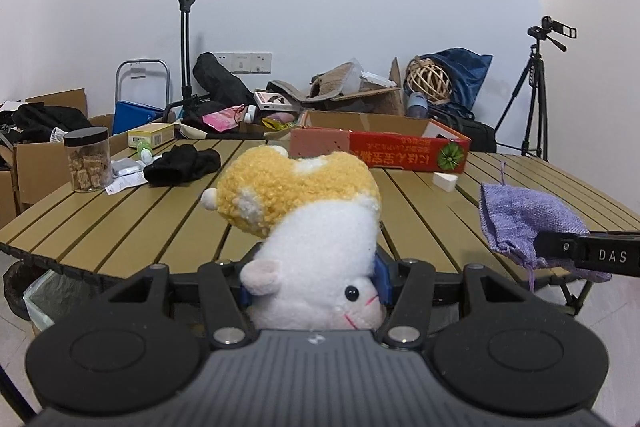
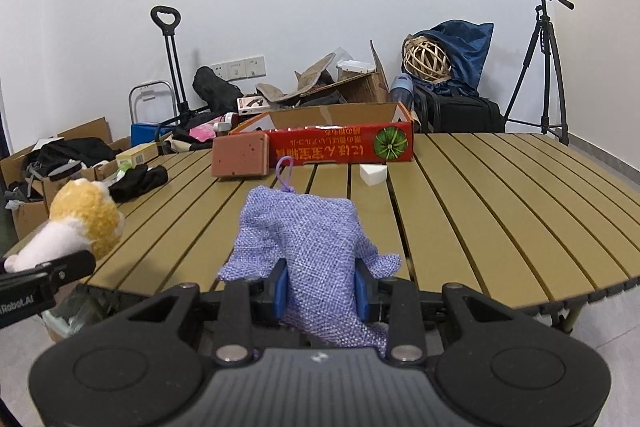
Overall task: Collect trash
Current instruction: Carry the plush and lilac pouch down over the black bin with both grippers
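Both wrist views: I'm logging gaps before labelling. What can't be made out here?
- Trash bin, left wrist view: mostly hidden under the table edge.
- Plush toy face: partly cut off by the left tool body.
- Purple pouch contents: hidden by fabric.
- Red box print: too small.

A fluffy plush hamster toy with a curly orange-yellow back and white belly (image 1: 316, 227) is held off the slatted tan table, gripped at its head end between blue pads; its face with one black bead eye and pink stitched whiskers sits lowest, nearest the camera, and its rump tilts up and away. From the right wrist view it shows at the left edge (image 2: 80, 223). A small lilac woven burlap drawstring pouch (image 2: 308, 247) is pinched at its lower part, its flat body standing up, the purple cord loop at its far top edge; in the left wrist view it hangs at the right (image 1: 532, 219)
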The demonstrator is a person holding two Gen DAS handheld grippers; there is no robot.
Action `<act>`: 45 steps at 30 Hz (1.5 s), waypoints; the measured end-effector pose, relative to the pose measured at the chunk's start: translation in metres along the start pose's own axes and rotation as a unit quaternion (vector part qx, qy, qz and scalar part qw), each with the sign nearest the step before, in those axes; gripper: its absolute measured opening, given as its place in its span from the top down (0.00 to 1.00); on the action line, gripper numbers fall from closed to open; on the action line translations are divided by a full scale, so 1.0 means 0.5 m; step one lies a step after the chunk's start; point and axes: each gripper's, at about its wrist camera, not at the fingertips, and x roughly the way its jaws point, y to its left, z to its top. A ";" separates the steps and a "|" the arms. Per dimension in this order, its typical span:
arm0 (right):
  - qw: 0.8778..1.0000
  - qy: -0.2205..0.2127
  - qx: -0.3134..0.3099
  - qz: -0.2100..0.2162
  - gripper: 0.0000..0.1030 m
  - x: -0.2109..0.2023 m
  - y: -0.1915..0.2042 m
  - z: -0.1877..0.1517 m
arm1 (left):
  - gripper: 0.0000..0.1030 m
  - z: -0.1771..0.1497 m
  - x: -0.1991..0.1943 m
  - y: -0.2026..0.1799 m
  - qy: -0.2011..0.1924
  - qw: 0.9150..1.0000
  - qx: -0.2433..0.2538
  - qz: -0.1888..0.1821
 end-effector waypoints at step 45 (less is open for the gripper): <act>0.988 0.152 -0.019 0.034 0.70 -0.156 -0.037 -0.329 | 0.48 -0.283 -0.176 -0.068 0.131 0.990 0.037 -0.023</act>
